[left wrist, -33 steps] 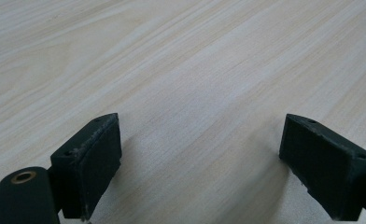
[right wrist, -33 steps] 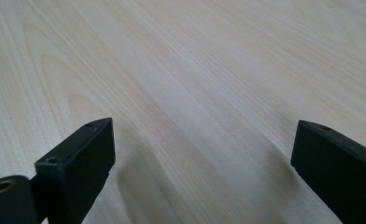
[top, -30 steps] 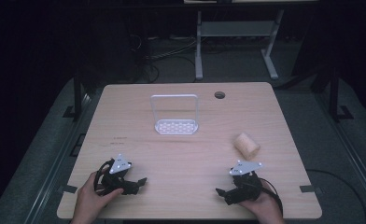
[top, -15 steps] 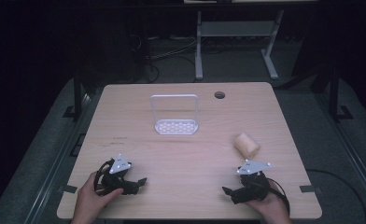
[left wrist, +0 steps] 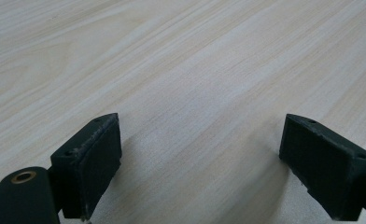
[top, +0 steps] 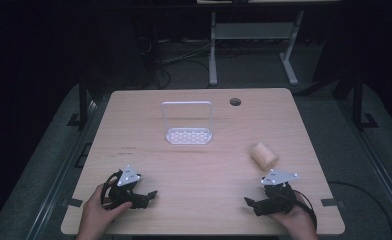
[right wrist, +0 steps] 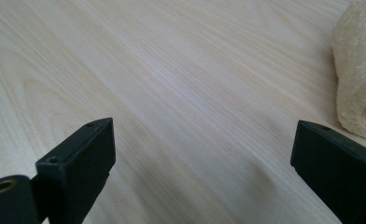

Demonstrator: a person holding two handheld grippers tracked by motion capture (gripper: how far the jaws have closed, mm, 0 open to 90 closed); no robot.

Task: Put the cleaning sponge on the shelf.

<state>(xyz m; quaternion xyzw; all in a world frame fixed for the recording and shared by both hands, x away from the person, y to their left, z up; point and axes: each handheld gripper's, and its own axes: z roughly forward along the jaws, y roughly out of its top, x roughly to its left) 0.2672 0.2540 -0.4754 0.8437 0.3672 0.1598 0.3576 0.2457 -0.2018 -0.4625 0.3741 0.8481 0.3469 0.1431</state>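
Beige sponge roll is cut off beside the right gripper; both grippers' jaws gape, empty.

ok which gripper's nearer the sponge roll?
Right. The right gripper sits just below the sponge roll; the left gripper is far across the table.

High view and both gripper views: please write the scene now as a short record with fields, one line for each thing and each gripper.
table: light wood, round hole near the far right edge
rack: white, upright frame on a perforated base, far centre of the table
sponge: beige roll lying on the table, just beyond the right gripper, not touching it
left gripper: held low at the near left, jaws wide apart, nothing between them
right gripper: held low at the near right, jaws wide apart, nothing between them
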